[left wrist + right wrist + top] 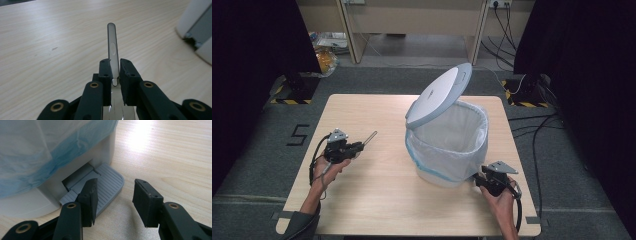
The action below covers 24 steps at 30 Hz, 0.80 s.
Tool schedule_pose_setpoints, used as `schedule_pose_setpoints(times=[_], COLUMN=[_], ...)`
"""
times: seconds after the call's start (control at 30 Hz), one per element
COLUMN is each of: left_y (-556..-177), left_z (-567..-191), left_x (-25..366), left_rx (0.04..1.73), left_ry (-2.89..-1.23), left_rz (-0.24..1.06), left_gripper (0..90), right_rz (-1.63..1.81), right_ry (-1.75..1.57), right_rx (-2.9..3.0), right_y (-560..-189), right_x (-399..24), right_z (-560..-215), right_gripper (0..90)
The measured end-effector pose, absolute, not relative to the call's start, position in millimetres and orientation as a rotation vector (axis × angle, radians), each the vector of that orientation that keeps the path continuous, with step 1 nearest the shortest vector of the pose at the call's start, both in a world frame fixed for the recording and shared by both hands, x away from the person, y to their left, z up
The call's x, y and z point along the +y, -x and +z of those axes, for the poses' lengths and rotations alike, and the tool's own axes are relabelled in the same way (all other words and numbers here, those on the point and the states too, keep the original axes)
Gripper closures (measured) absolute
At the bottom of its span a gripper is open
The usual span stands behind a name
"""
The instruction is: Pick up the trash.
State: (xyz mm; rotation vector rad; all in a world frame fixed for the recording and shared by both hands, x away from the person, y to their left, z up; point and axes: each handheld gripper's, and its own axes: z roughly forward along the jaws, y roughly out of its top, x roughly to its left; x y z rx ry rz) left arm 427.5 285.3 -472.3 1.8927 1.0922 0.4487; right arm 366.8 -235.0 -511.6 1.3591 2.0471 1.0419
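Note:
A white pedal bin (pixel 447 145) lined with a white and blue bag (pixel 37 150) stands right of the table's centre, its grey-white lid (pixel 439 95) tipped up and open. My right gripper (pixel 477 179) is at the bin's near right foot. In the right gripper view it (pixel 115 195) is open, one jaw resting on the ribbed grey pedal (pixel 107 185) and the other over bare wood. My left gripper (pixel 360 146), out on the table's left, is shut (pixel 115 70) on the end of a clear slim tube (pixel 112 47) that points away toward the bin (pixel 197 30).
The wooden table (pixel 377 200) has bare room between my two hands and behind the left one. On the grey floor are a "5" mark (pixel 298 135) at left, a yellow bag (pixel 326 60) at back left, and cables (pixel 537 130) at right.

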Motion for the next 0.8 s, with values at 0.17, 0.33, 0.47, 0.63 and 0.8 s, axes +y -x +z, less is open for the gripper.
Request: schedule_pose_setpoints(times=[0.17, 0.33, 0.47, 0.63, 0.8], left_y=[-410.5, -397.2, -384.0, -373.1, -364.0], left_z=[-461.8, -453.5, -443.9, -434.4, -425.0], left_x=[282.6, 279.1, 274.8, 270.9, 267.3], left_rx=[1.038, 0.999, 0.955, 0.909, 0.863], left_ry=[-1.892, -1.889, -1.880, -1.852, -1.849], left_rz=[0.430, 0.423, 0.407, 0.333, 0.302], left_gripper=[79.9, 79.9, 79.9, 79.9, 79.9], right_rz=[1.043, 1.043, 1.043, 1.044, 1.047], right_ry=[-1.357, -1.357, -1.357, -1.358, -1.362], right_rx=[2.047, 2.047, 2.047, 2.048, 2.048], right_y=[-367.1, -367.1, -367.1, -367.2, -367.2], right_x=[-235.2, -235.1, -235.3, -235.4, -235.5], right_z=[-511.6, -511.6, -511.6, -511.6, -511.6], right_gripper=[54.6, 54.5, 54.6, 54.6, 54.6])
